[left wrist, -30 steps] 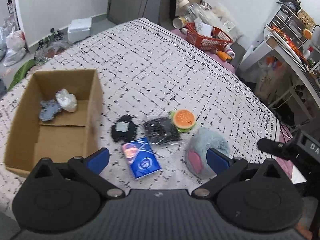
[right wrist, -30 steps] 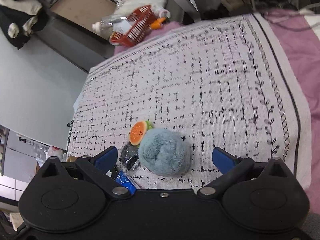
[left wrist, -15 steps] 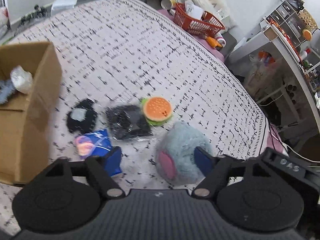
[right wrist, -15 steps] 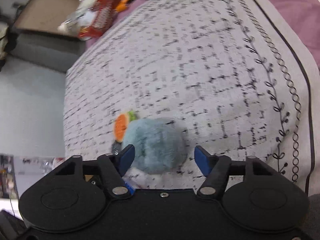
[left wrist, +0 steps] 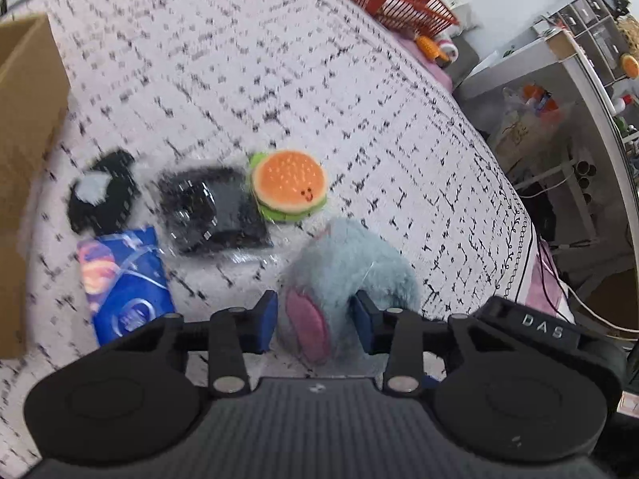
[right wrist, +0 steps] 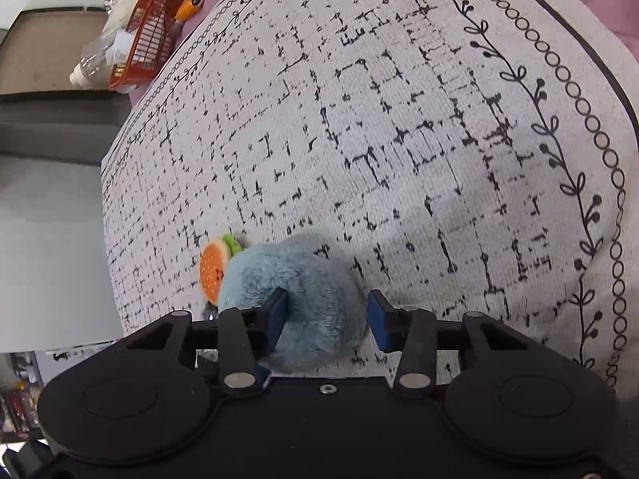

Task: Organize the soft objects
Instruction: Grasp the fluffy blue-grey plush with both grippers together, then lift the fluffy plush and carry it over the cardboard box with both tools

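Observation:
A fluffy blue-grey plush (left wrist: 351, 263) with a pink patch lies on the patterned bedspread. My left gripper (left wrist: 315, 321) is closed on its near end, both blue pads pressing into the fur. My right gripper (right wrist: 327, 315) is closed on the same plush (right wrist: 303, 279) from the other side. A burger plush (left wrist: 289, 185) lies just beyond it; it also shows in the right wrist view (right wrist: 213, 269). A black packet (left wrist: 211, 209), a black-and-white soft item (left wrist: 102, 197) and a blue tissue pack (left wrist: 124, 283) lie to the left.
A cardboard box (left wrist: 24, 119) stands at the left edge of the left wrist view. An orange basket (left wrist: 399, 0) sits beyond the bed's far edge. A white desk (left wrist: 579, 80) with clutter stands to the right. The bed's edge (right wrist: 615, 183) runs close on the right.
Both grippers have moved in on the blue-grey plush and closed their jaws from wide open onto it. The left view has shifted right, so the box is now mostly out of frame.

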Demonstrator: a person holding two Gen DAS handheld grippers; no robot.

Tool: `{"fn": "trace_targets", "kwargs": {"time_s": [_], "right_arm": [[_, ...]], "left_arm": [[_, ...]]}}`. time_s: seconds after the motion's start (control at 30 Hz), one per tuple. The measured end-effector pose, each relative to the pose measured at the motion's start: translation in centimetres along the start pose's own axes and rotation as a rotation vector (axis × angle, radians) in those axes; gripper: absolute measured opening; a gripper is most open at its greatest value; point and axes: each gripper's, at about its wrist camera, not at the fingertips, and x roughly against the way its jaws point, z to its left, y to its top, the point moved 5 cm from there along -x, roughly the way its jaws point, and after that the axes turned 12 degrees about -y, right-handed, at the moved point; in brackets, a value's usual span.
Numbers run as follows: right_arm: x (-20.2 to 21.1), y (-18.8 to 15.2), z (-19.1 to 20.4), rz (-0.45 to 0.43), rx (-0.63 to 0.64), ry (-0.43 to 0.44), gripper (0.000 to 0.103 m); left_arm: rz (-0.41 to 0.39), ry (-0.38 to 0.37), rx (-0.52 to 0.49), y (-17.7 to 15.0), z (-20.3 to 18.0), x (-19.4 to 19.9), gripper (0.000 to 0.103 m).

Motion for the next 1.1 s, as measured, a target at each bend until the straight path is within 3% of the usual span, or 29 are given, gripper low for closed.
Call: {"fn": "trace_targets", "kwargs": {"time_s": [0.1,0.33,0.53,1.1], "right_arm": [[-0.3,0.2,0.3,0.002,0.007,0.007,0.042],[-0.5,0.3,0.7,0.002,0.040,0.014,0.043],[-0.8,-0.1,1.6,0.002,0.057,0.032,0.031],[3.7,-2.6,4.3,-0.074,0.239,0.234,0.027]], "left_arm": [[-0.001,-0.010,0.015,-0.1,-0.1,-0.5,0.029],[-0.020,-0.008,0.002,0.2,-0.4,-0.4,0.023],[-0.032,0.007,0.003,-0.2,-0.5,0.1,0.019],[-0.167,0.033,-0.073,0.5,-2.1,6.6,0.019]]}}
